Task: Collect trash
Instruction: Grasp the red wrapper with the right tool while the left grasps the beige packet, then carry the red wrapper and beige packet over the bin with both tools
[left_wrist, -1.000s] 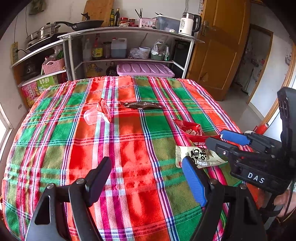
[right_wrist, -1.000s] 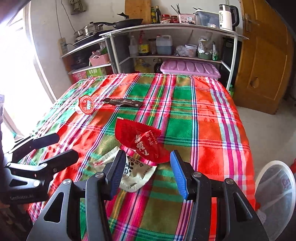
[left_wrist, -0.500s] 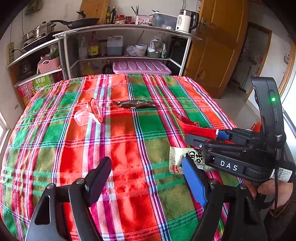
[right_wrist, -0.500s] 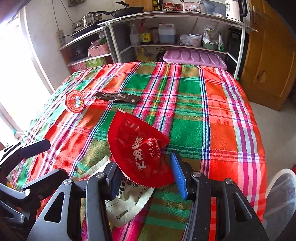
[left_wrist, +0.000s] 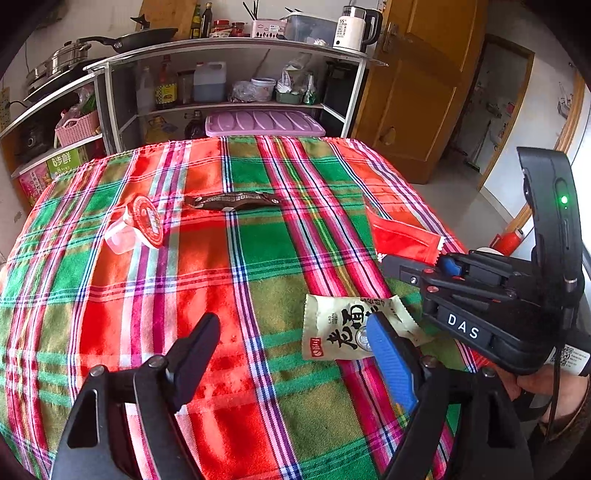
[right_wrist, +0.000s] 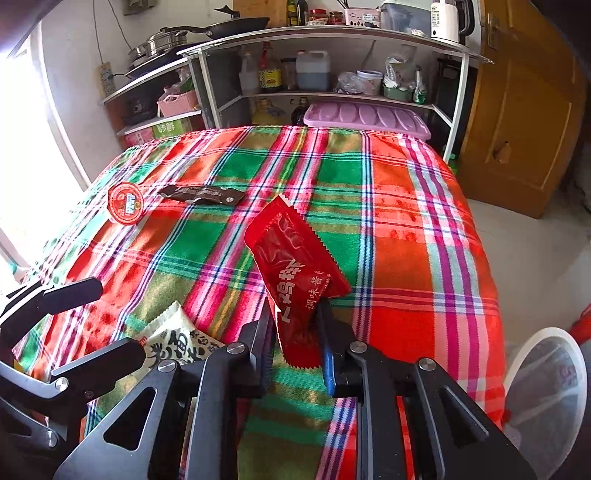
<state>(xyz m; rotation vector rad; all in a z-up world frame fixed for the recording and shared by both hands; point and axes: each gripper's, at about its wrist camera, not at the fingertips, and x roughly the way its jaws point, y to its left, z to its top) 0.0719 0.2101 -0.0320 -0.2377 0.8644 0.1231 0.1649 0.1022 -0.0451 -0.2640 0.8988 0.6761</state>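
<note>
Plaid cloth (left_wrist: 258, 266) in red and green covers the worktop. At far left a small plastic cup (left_wrist: 135, 227) lies tipped, a brown wrapper (left_wrist: 232, 201) beside it. The left gripper (left_wrist: 291, 345) has its fingers spread over a cream packet (left_wrist: 341, 326). The right gripper (right_wrist: 297, 321), its fingers just closing, pinches a red sachet (right_wrist: 291, 258).

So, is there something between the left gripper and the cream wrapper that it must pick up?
Nothing visible blocks it. The left gripper is open over bare tablecloth, and the cream wrapper lies flat beside its blue finger. The right gripper, shut on the red wrapper, is close on the far side.
</note>
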